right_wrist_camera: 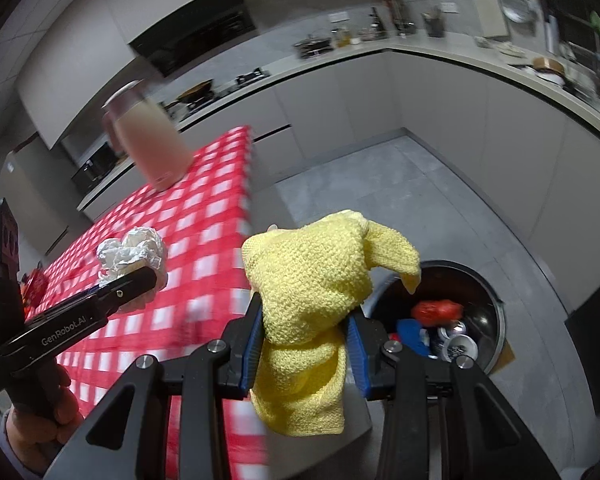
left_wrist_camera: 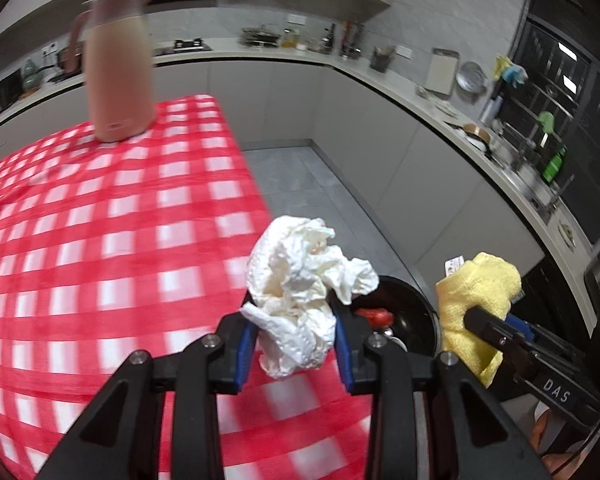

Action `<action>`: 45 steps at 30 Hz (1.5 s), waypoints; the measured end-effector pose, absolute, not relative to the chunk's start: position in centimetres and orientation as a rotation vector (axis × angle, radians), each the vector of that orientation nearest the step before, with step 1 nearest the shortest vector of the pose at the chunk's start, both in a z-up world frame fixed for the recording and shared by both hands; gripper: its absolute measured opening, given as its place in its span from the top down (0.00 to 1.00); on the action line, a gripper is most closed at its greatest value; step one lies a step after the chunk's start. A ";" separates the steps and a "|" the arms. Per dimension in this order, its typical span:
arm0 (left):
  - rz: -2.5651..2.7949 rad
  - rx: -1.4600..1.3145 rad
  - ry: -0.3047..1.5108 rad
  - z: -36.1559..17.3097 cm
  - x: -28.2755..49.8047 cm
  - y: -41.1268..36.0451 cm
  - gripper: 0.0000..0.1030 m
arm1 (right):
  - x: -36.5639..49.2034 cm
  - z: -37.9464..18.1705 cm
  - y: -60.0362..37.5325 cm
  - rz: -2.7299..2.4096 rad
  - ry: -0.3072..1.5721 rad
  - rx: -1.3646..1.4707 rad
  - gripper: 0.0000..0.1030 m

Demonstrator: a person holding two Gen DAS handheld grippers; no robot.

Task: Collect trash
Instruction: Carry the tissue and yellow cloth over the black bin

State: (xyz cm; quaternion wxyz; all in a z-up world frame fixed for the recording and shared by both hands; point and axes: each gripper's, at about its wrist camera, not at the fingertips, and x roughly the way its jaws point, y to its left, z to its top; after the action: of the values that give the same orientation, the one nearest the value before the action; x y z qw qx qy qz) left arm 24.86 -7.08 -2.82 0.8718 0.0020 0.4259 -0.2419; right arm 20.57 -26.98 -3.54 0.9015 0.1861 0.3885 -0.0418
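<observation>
Carrying trash off the desk | left tongs clamped on crumpled tissue at desk edge | right tongs clamped on yellow cloth | bin on floor already holds cans, wrappers — tissue drop left, I judge.

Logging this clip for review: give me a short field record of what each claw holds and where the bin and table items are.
left claw: shut on crumpled paper towel, at the table edge
right claw: shut on yellow cloth
bin: on the floor beside the table, open, holds cans and a red wrapper
table: red checked cloth
jug: pink, upright at the far end
</observation>
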 end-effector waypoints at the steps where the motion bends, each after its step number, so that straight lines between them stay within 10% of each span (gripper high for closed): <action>1: -0.513 0.007 0.894 -2.8 24.7 -7.7 0.66 | 20.3 -3.6 -27.7 -0.096 0.805 0.388 0.61; 45: -0.382 -0.018 1.100 -13.3 22.0 -22.5 0.65 | 20.9 -15.2 -43.5 -0.035 1.042 0.315 0.60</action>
State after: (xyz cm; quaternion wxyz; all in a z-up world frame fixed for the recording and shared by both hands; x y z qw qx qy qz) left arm 21.96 -22.46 -13.32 0.8352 -0.0085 0.5195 -0.1803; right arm 20.88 -43.50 -15.20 0.8553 0.1500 0.4957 -0.0165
